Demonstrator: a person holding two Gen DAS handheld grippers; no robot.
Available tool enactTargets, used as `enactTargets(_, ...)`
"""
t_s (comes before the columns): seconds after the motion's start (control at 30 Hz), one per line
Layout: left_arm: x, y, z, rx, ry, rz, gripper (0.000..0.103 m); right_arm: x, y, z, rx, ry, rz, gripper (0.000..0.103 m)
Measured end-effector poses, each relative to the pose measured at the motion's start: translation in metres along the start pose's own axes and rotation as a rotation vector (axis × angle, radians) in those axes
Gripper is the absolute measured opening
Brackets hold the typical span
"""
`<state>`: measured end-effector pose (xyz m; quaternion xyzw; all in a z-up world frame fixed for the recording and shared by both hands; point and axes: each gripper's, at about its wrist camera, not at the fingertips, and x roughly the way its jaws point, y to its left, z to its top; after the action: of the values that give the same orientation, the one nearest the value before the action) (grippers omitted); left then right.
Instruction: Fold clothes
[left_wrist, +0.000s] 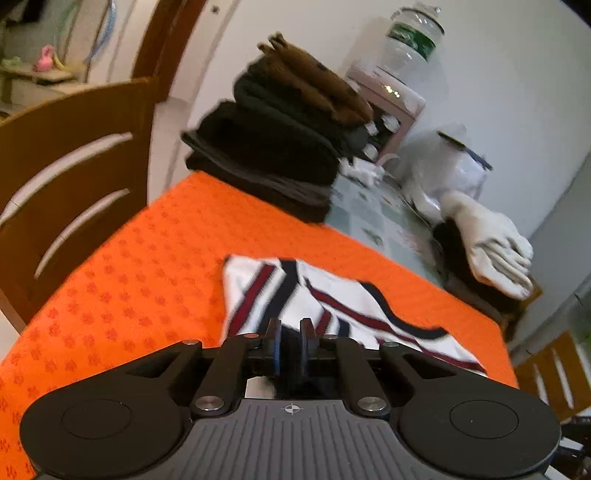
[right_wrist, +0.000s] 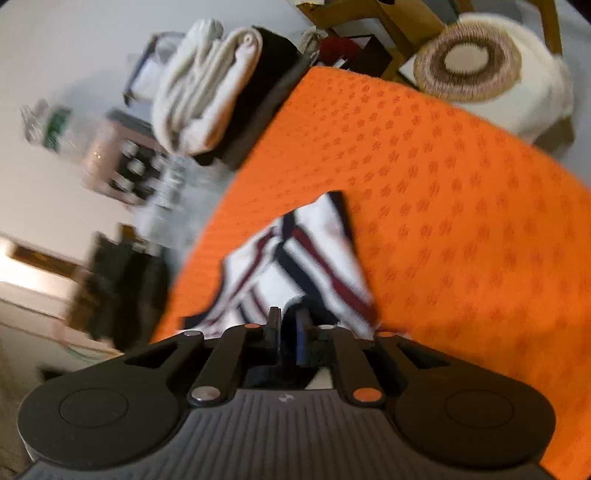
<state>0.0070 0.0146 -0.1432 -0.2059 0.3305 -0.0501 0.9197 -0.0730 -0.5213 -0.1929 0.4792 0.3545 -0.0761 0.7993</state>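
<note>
A white garment with navy and dark red stripes (left_wrist: 332, 302) lies rumpled on the orange patterned tablecloth (left_wrist: 129, 288). My left gripper (left_wrist: 291, 334) is shut on the garment's near edge, with dark cloth pinched between its fingers. In the right wrist view the same striped garment (right_wrist: 295, 266) hangs from my right gripper (right_wrist: 288, 325), which is shut on its near edge. That view is blurred by motion. The orange cloth (right_wrist: 443, 221) spreads beyond the garment.
A stack of folded dark and brown clothes (left_wrist: 280, 136) stands at the table's far side. A cream folded item on a dark one (left_wrist: 495, 251) lies at the right. A water dispenser (left_wrist: 399, 85) and wooden chairs (left_wrist: 66, 177) surround the table.
</note>
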Motion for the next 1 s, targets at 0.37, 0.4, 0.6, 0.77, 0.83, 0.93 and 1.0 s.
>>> enactTargets(0.37,-0.01,0.007,-0.01,0.366,0.057,0.015,0.05,-0.005,0.04,0.004,-0.532,0.034,-0.13,0.027)
enactTargets(0.4,-0.005,0.006,-0.012,0.392,0.07,0.006,0.05,-0.005,0.042,0.001,-0.571,0.041,-0.14,0.027)
enactTargets(0.6,0.028,-0.004,-0.014,0.471,0.122,-0.044,0.05,0.005,0.053,-0.014,-0.718,0.06,-0.163,0.027)
enactTargets(0.77,0.056,-0.015,-0.008,0.51,0.129,-0.059,0.051,0.023,0.064,-0.014,-0.795,0.071,-0.153,0.034)
enactTargets(0.83,0.066,-0.017,-0.004,0.511,0.135,-0.062,0.051,0.038,0.066,-0.013,-0.817,0.097,-0.157,0.034)
enactTargets(0.93,0.08,-0.019,-0.003,0.516,0.162,-0.074,0.049,0.056,0.065,-0.011,-0.824,0.127,-0.163,0.033)
enactTargets(1.0,0.084,-0.018,-0.005,0.517,0.18,-0.097,0.015,0.065,0.065,-0.01,-0.81,0.138,-0.156,0.021)
